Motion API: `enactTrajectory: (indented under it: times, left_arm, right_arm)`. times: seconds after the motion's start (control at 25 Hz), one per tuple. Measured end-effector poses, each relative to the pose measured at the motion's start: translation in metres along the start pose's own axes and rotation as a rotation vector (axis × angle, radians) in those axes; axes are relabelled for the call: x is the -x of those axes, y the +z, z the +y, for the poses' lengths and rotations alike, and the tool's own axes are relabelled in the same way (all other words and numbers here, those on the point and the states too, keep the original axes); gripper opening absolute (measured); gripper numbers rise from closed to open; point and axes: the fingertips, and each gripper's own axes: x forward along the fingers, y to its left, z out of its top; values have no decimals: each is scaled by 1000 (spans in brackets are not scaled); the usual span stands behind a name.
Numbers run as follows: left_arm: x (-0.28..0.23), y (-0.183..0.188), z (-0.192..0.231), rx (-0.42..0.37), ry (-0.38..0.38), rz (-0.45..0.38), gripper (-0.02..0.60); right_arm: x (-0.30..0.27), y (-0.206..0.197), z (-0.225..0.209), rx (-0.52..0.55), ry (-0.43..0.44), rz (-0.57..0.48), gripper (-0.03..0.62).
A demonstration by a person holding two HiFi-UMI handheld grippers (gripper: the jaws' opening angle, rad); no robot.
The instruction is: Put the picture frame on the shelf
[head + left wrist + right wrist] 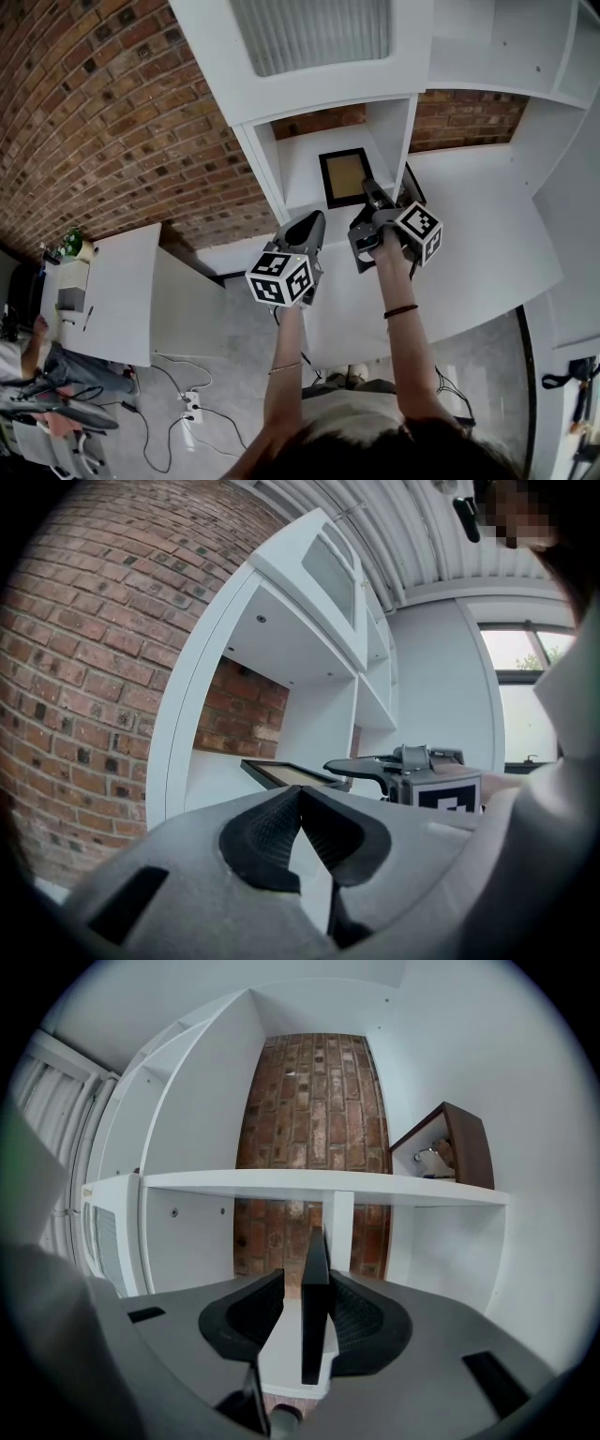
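The picture frame [345, 176], black-rimmed with a tan panel, sits in the open middle compartment of the white shelf [394, 131], with the brick wall [112, 112] showing behind that compartment. From the left gripper view the frame [286, 773] lies nearly flat, tan face up, inside the opening. Whether it rests on the compartment floor cannot be told.

The right hand-held gripper [373, 192] reaches level into the compartment at the frame's near edge. In the right gripper view the frame [315, 1307] stands edge-on between the two jaws of this hand-held gripper [302, 1283]. The jaws are apart. The pad on that view's right lies against the frame, while a clear white gap separates the other pad from it, so the frame is not clamped.

The left hand-held gripper [312, 223] hangs just beside the right one, outside the compartment. Its own view shows its jaws [300, 794] together at the tips with nothing between them.

On a shelf board at the upper right of the right gripper view, a brown frame-like box [459, 1143] leans. Something small and pale is inside it, too small to make out. Above the compartment is a cabinet door [309, 33] with ribbed glass. A white surface [122, 281] stands well apart at the left of the head view.
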Motion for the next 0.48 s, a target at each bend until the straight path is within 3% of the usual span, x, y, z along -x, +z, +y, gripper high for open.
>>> enactTrajectory:
  times: [0.48]
  left_arm:
    - [-4, -3, -5, 1, -9, 6, 11]
  right_arm:
    - [-2, 0, 0, 54, -32, 17, 147]
